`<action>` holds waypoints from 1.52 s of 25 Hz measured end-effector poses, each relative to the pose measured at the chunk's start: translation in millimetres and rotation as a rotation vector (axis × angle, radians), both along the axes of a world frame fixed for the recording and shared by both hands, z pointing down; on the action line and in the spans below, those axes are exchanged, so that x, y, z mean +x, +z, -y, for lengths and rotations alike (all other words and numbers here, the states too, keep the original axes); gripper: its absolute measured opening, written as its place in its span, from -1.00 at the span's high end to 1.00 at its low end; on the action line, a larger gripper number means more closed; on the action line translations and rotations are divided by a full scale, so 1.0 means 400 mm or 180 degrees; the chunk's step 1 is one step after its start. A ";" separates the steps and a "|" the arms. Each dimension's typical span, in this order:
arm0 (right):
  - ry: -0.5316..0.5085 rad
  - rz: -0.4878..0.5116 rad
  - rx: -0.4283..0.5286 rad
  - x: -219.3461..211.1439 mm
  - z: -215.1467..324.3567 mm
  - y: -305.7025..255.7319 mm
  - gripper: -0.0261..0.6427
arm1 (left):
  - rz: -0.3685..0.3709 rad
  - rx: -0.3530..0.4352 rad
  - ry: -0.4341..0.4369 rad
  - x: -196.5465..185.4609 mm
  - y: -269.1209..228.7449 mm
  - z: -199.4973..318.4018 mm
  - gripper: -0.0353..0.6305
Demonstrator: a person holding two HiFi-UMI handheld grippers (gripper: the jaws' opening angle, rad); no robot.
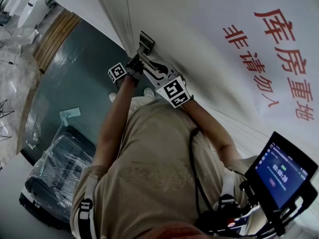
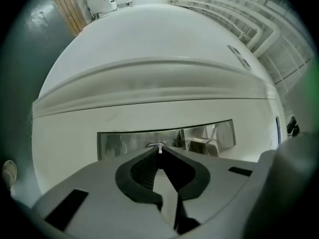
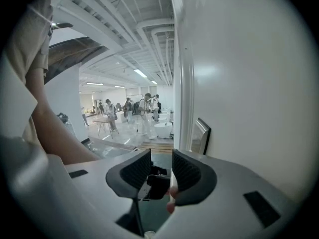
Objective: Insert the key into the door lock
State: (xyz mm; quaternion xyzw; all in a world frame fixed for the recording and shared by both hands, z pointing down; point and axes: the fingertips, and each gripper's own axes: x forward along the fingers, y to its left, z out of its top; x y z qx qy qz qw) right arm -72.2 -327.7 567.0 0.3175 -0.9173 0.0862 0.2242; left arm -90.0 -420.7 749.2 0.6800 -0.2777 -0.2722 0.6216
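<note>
Against the tall white door point(image 1: 199, 14), which carries a pale poster with red characters point(image 1: 279, 59), the person stands close with both arms raised to the brushed-metal rectangular lock plate point(image 2: 199, 136) near the door's edge. On the dark teal floor point(image 1: 75, 83) below lies a black suitcase wrapped in clear plastic point(image 1: 60, 173). The right tongs point(image 3: 161, 157) hover beside the plate, their ribbed pads a narrow gap apart with nothing pressed between them. The left tongs point(image 2: 158, 152) are pinched together on the small silvery metal key point(image 2: 159, 147), whose tip sits right at the plate's round keyhole; whether it has entered cannot be made out.
</note>
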 end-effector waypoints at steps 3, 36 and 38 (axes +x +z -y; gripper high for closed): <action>0.0027 0.0020 0.0005 0.008 -0.007 -0.004 0.50 | -0.0194 -0.0028 0.0075 0.015 -0.018 0.002 0.79; -0.0696 0.0437 0.0236 -0.334 -0.151 -0.088 0.50 | 0.2414 0.0569 -0.1777 -0.688 -0.276 -0.548 0.39; -0.0753 0.0443 0.0256 -0.360 -0.189 -0.096 0.50 | 0.2436 0.0513 -0.1869 -0.723 -0.275 -0.618 0.37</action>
